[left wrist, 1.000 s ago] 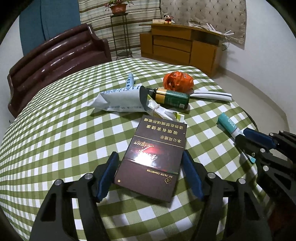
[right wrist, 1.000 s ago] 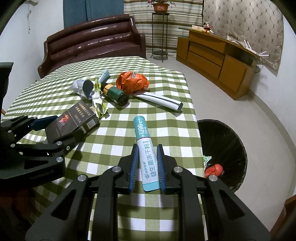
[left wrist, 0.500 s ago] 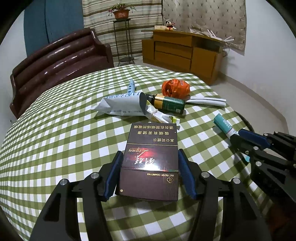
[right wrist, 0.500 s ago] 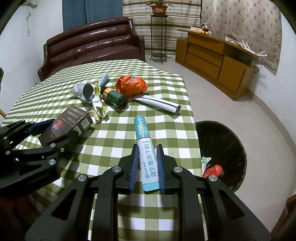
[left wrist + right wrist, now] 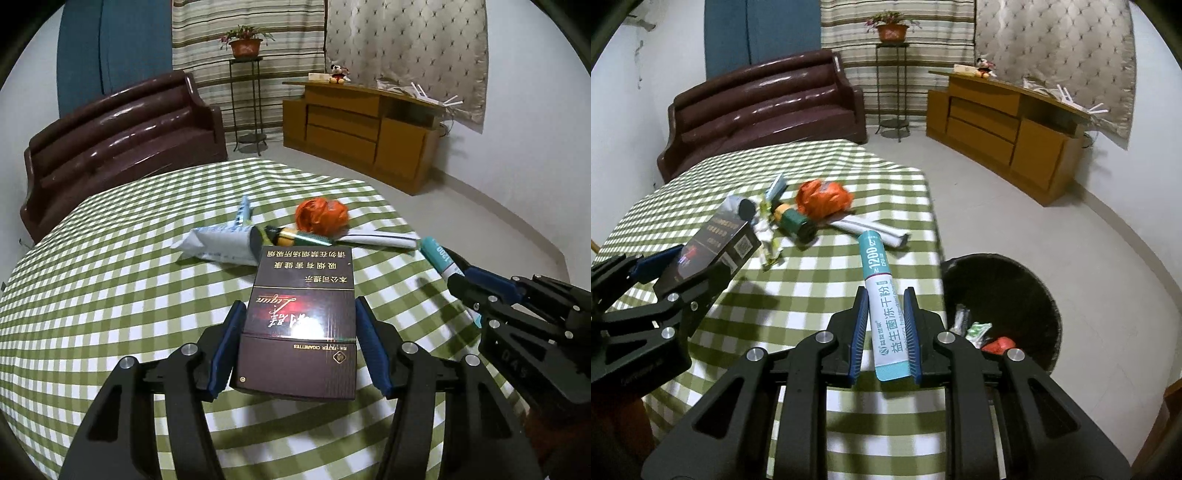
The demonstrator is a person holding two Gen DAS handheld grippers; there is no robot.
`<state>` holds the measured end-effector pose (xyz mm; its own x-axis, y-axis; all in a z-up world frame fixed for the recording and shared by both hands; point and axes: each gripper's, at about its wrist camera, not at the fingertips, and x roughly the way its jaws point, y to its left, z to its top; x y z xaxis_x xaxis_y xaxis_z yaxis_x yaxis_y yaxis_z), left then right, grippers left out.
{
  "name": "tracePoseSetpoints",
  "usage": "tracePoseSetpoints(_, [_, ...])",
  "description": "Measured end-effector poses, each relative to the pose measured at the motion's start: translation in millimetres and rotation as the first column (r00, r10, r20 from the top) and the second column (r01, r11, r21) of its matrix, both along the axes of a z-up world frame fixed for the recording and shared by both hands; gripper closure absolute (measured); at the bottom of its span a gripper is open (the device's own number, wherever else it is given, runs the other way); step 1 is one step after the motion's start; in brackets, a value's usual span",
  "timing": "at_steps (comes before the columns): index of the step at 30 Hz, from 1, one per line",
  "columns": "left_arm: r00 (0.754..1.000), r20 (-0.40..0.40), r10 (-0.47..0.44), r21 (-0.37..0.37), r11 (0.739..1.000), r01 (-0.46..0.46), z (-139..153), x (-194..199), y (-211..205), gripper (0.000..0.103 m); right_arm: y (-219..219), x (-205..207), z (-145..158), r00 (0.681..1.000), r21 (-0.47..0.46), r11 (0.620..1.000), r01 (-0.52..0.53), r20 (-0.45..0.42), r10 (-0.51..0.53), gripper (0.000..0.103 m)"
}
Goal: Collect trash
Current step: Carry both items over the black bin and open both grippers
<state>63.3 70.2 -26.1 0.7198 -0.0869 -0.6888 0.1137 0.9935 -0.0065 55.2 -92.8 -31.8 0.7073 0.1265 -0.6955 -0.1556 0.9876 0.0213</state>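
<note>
Left tool (image 5: pixel 297 349) clamps glossy maroon cigarette box (image 5: pixel 301 314); right tool (image 5: pixel 885 334) pinches slim teal-white sachet (image 5: pixel 882 295).

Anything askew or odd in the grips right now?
Mildly. The white-and-teal powder sachet sits slanted between the right gripper fingers, top leaning left. The dark maroon cigarette box sits fairly square in the left gripper. Both are clear of the green checked tablecloth.

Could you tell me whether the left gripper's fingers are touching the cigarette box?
Touching. The left wrist view shows both blue pads pressed against the sides of the cigarette box, which the left gripper holds lifted off the table.
</note>
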Motion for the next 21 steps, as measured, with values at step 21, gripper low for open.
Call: tracePoseSetpoints(21, [0.986,-0.005,-0.168,0.019,0.986,0.168,-4,26,-107,0.045,-92,16,-6,0.986,0.012,0.986,0.169,0.009,-0.169,0.084])
